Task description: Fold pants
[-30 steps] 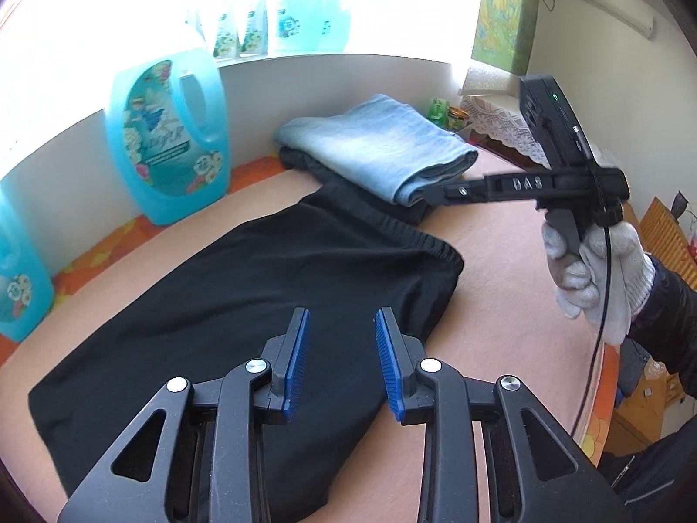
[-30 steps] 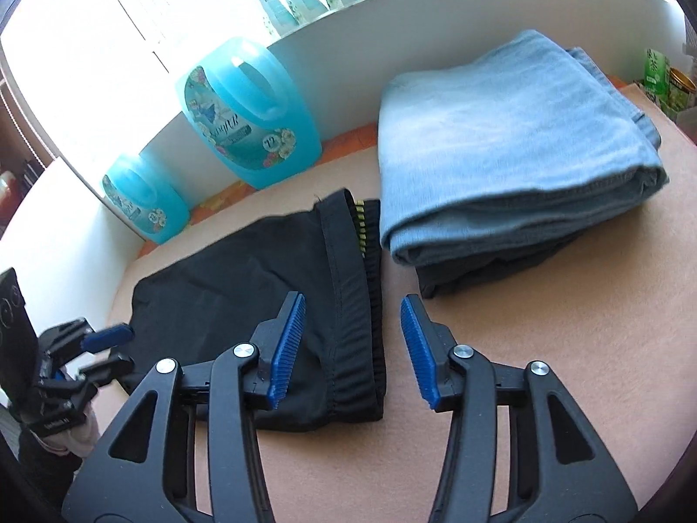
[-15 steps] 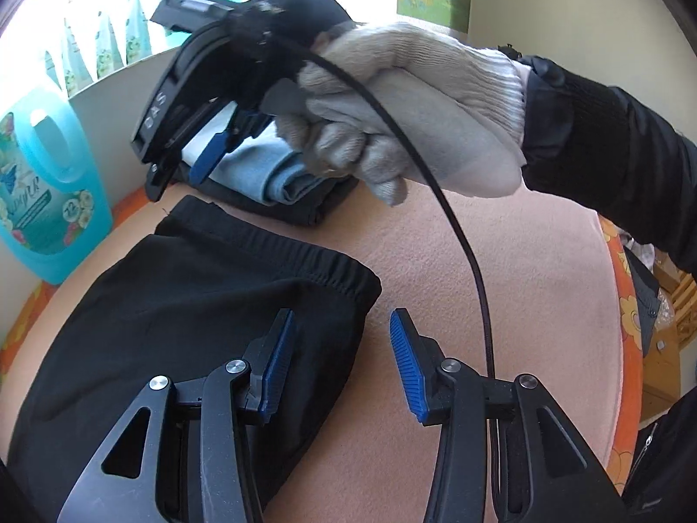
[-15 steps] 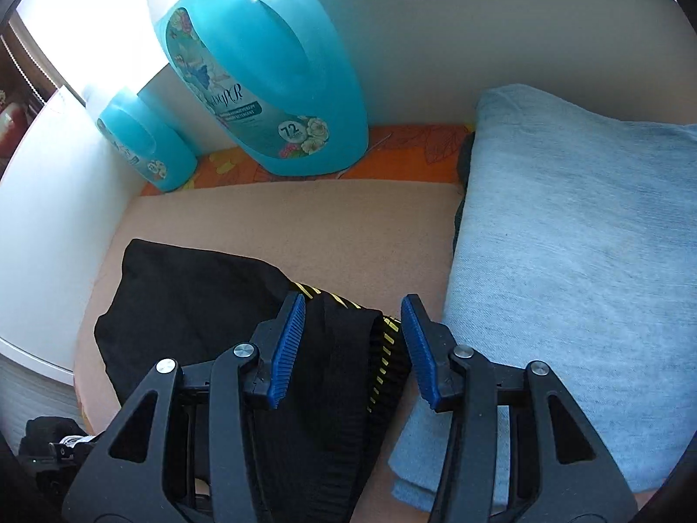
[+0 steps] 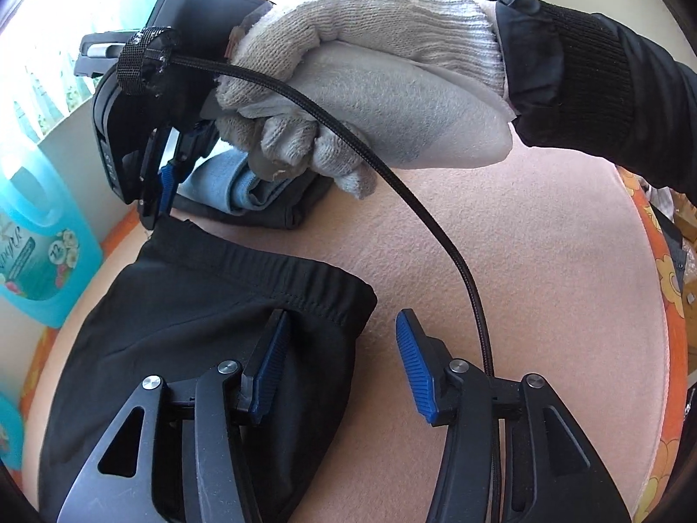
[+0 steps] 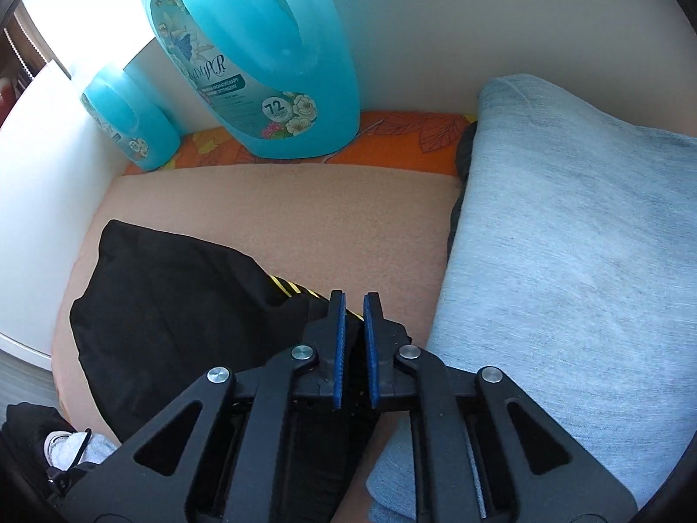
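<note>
Both grippers sit at the black pants' [image 5: 204,340] waistband: right gripper [image 6: 353,331] pinched on its far corner beside the folded jeans [image 6: 566,261], left gripper [image 5: 340,366] spread wide over the near corner. Bare pink tabletop [image 5: 522,261] lies to the right.

Both wrist views sit low and close over the black pants [image 5: 209,348] — left facing the waistband and right gripper [image 5: 167,183], right facing the detergent bottles [image 6: 257,56].

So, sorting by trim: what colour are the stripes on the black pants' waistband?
Yellow stripes on the black pants, clearest in the right wrist view.
</note>
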`<state>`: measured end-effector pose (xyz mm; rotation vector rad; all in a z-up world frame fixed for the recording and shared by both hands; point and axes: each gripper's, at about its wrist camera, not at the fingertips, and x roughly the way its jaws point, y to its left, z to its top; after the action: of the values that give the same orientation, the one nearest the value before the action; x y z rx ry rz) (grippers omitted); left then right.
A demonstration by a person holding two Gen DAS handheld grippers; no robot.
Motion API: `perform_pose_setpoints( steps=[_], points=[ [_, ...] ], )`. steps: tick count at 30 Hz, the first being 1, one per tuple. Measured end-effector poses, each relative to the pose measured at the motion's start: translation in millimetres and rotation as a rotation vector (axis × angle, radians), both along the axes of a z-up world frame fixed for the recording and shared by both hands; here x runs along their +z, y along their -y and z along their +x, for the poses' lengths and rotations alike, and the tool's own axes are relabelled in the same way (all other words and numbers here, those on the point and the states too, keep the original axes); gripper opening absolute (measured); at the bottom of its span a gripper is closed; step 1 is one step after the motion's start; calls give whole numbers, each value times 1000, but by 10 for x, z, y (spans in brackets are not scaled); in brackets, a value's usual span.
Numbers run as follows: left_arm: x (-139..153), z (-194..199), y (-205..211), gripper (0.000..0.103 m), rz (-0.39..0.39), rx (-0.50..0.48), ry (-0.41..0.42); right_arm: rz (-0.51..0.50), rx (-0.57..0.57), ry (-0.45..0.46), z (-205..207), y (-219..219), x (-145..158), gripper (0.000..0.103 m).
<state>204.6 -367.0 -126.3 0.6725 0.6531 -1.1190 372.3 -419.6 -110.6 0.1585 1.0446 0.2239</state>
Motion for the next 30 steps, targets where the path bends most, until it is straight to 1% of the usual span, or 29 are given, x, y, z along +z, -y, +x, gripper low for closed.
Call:
perform_pose_setpoints(
  steps=[1,3,6,7,9,10,11,13,14,16,18,19,21,22,24,25,26,28,30],
  points=[
    [-4,15,3,50,1,0,-4,-20,-24,3,3,45,0,7],
    [-33,53,24,50,14,5,-9,-21,-60,-17,30,129,-55,5],
    [-85,110,52,50,29,6,-17,-30,-27,-13,26,86,-77,6],
    [-72,110,63,50,24,5,-15,-17,-33,-3,10,102,-46,7],
    [-61,117,64,50,23,3,-18,41,-45,14,-33,173,38,10],
    [-62,125,68,50,21,3,-21,66,-56,24,-74,221,88,18],
    [-67,138,63,49,18,1,-26,85,-63,37,-132,254,140,28],
    [-64,170,55,40,11,6,-36,106,-64,68,-282,283,241,39],
    [-65,255,53,31,11,19,-32,109,-66,76,-372,291,281,42],
    [-46,319,10,26,-3,25,-53,128,-78,76,-540,329,316,46],
    [-17,351,-22,19,-18,36,-58,167,-109,54,-682,397,294,52],
    [16,364,-46,18,-32,40,-58,191,-120,38,-739,427,269,55],
    [71,401,-99,16,-70,57,-81,229,-147,16,-830,465,222,56],
    [111,430,-138,16,-92,72,-93,250,-160,6,-862,480,200,56],
    [158,465,-162,15,-133,93,-124,307,-185,-23,-888,502,163,63],
    [188,482,-183,15,-149,104,-128,335,-200,-43,-878,506,132,69],
    [220,491,-205,15,-162,111,-127,361,-205,-63,-868,500,114,72],
    [295,481,-244,15,-180,119,-126,403,-212,-94,-879,486,87,72],
    [346,484,-293,15,-200,129,-125,448,-217,-106,-894,465,70,72]
  ],
)
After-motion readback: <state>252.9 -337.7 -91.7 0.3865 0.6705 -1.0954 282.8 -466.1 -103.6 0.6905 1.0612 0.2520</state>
